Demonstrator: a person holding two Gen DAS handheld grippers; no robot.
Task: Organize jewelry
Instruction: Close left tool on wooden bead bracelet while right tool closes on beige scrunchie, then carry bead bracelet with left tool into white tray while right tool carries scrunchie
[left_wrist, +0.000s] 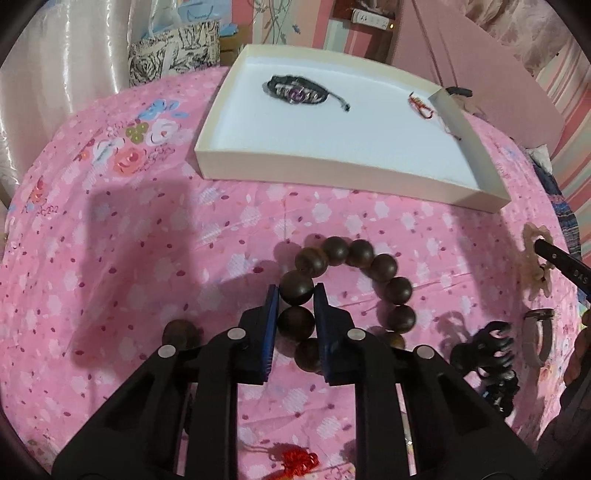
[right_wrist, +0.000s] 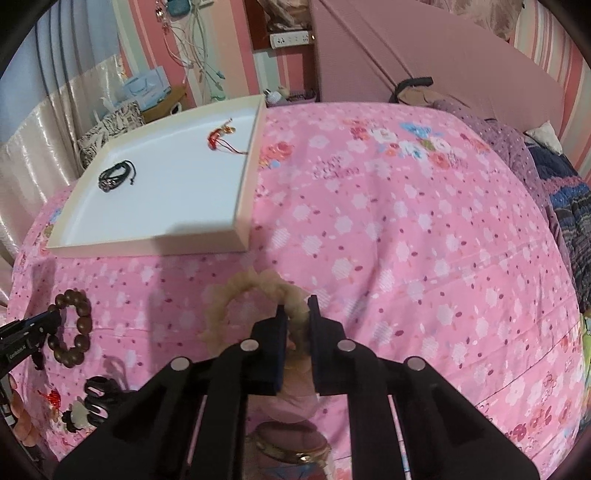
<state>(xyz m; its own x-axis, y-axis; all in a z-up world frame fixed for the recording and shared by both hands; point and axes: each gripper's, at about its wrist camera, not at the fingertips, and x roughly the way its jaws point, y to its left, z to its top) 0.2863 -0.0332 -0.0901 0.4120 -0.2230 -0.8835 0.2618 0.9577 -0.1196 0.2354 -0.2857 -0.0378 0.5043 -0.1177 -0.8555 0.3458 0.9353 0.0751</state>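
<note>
My left gripper (left_wrist: 297, 293) is shut on a dark wooden bead bracelet (left_wrist: 384, 267), its near-left beads between the blue pads, on the pink floral cloth. My right gripper (right_wrist: 296, 306) is shut on a pale beige scrunchie (right_wrist: 236, 286), gripping its right side. A shallow white box tray (left_wrist: 332, 175) lies ahead of both grippers; it also shows in the right wrist view (right_wrist: 243, 195). Inside it lie a black braided bracelet (left_wrist: 299, 90) and a red cord charm (left_wrist: 421, 105). The bead bracelet (right_wrist: 75, 328) and the left gripper's fingers (right_wrist: 33, 325) show at far left in the right view.
A black claw hair clip (left_wrist: 484, 350), a watch (left_wrist: 539, 332) and a red knot tassel (left_wrist: 295, 459) lie on the cloth near my left gripper. Another watch (right_wrist: 295, 448) lies under my right gripper. A pink headboard (right_wrist: 443, 62) and clothes (right_wrist: 565, 199) stand at right.
</note>
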